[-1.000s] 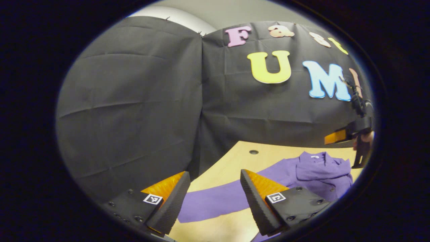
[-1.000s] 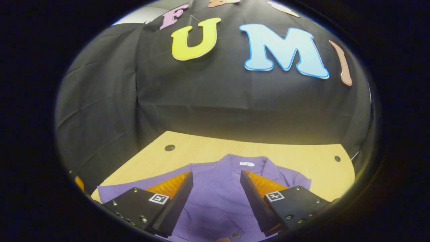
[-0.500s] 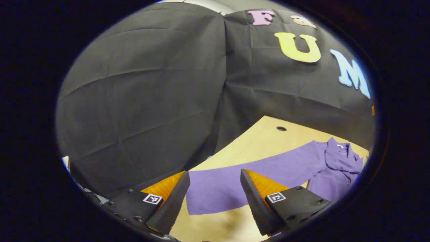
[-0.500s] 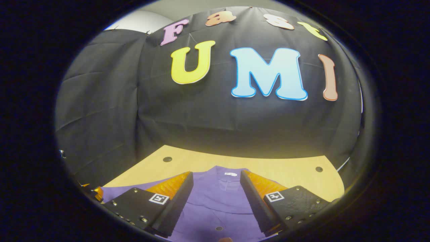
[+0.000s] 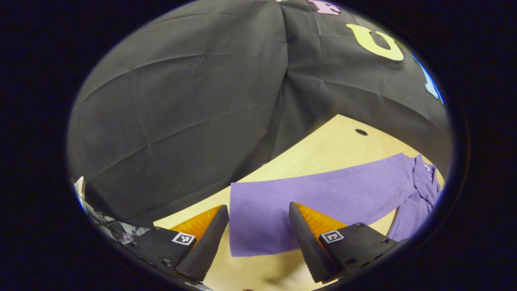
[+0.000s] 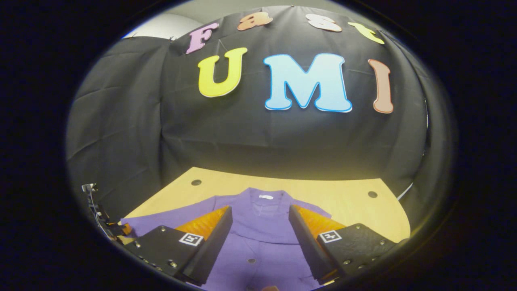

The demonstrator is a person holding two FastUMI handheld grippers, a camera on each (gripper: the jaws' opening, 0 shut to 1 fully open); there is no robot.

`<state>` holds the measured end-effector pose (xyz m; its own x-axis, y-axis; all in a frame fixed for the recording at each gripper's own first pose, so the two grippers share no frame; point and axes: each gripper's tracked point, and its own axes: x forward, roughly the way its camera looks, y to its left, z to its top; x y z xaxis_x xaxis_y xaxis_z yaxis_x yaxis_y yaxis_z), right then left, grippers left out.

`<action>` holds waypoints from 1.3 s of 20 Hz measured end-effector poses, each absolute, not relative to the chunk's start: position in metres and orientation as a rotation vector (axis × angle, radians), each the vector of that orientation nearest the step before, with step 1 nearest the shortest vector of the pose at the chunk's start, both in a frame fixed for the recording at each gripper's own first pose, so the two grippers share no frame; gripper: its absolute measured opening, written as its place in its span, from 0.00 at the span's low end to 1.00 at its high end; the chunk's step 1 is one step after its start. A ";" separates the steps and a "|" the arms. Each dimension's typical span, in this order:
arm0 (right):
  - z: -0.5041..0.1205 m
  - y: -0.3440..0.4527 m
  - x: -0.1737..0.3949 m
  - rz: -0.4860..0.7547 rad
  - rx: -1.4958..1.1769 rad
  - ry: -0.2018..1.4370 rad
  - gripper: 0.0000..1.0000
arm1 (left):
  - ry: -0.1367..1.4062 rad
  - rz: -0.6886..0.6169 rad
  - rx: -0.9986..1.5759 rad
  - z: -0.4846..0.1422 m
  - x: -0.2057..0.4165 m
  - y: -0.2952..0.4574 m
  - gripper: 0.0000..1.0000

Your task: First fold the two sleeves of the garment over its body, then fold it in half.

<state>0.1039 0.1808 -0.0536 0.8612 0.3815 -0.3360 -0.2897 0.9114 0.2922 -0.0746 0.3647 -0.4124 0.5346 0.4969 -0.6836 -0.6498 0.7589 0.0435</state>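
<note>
A purple buttoned garment [image 6: 262, 226] lies flat on the wooden table [image 6: 347, 202], collar toward the back wall. In the left gripper view one long sleeve [image 5: 323, 198] stretches flat across the table, its cuff end between my left gripper's [image 5: 258, 226] spread fingers, which hang open above it. The garment's body [image 5: 420, 190] lies bunched at the right edge of that view. My right gripper [image 6: 260, 226] is open above the garment's chest, with a button [image 6: 251, 260] between its fingers. At the far left of the right gripper view, the left gripper [image 6: 109, 226] shows by the sleeve's end.
Black cloth walls close in the table at the back and left. Round holes [image 6: 196, 182] [image 6: 372, 194] sit in the tabletop near its far corners. Bare wood lies behind the collar and to the garment's right.
My left gripper has swung left and down along the sleeve, so the cuff now lies between its fingers. The right gripper has pulled back a little from the collar.
</note>
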 end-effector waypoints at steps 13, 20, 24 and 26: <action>-0.054 0.196 0.081 0.429 0.235 0.412 0.89 | 0.767 0.674 -0.248 -0.430 -0.079 0.361 0.63; -0.064 0.184 0.076 0.414 0.252 0.426 0.88 | 0.799 0.671 -0.301 -0.430 -0.072 0.363 0.07; -0.068 0.168 0.079 0.383 0.257 0.429 0.88 | 0.743 0.604 -0.483 -0.408 -0.045 0.332 0.07; -0.071 0.162 0.080 0.372 0.262 0.429 0.88 | 0.700 0.590 -0.548 -0.395 -0.035 0.326 0.07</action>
